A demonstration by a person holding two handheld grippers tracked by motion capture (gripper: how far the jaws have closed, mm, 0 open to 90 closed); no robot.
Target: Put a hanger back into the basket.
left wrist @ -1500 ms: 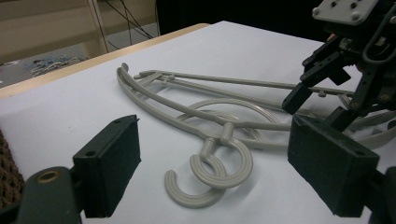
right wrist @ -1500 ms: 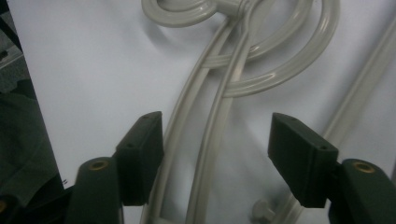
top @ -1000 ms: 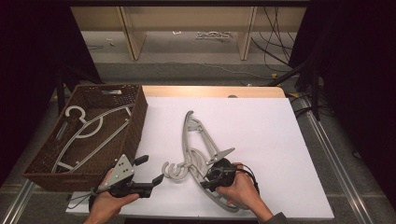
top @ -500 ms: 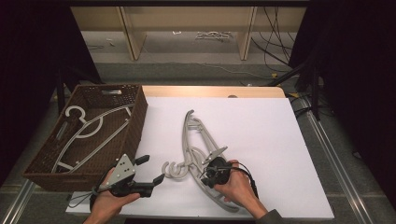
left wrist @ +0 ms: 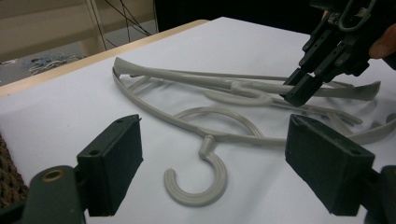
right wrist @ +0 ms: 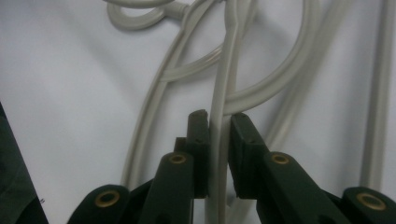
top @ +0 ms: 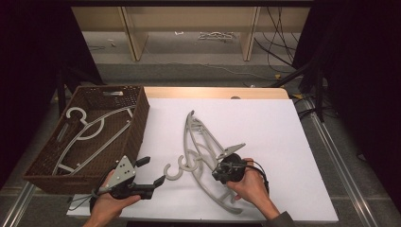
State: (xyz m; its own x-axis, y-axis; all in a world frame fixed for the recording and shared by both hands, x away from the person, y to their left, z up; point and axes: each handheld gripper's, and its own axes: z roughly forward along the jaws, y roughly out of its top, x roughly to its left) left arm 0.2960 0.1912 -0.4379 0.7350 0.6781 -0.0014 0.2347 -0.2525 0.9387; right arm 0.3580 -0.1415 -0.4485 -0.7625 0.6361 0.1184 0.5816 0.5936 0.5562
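**Now the right gripper pinches a hanger rail**

Here the right gripper (top: 222,171) sits on the pile of grey hangers (top: 201,151) that lies mid-table, right of the basket (top: 137,127). Its jaws have just been closing, and the right gripper view shows the pads (right wrist: 245,140) pressed on a thin rail (right wrist: 219,121) of the top hanger, the rail running straight up between them. The right hand (top: 250,187) comes in from the table's near edge, right of the pile, fingers wrapped under the gripper's body, the gripper tipped steeply down onto the rail. From the left gripper view, the right gripper (left wrist: 306,86) leans in from the upper right and bites the rail, which stands slightly off the sheet.

The left gripper (top: 153,172) hangs low near the table's front edge, just below the basket's near corner and left of the pile. Its jaws are spread wide with nothing between them, aimed level at the nearest hook (left wrist: 198,186), which lies flat on the white sheet. The left hand (top: 111,201) grips it from beneath, the grey plate (top: 124,168) facing up.

Inside the basket lies another hanger (top: 87,130).
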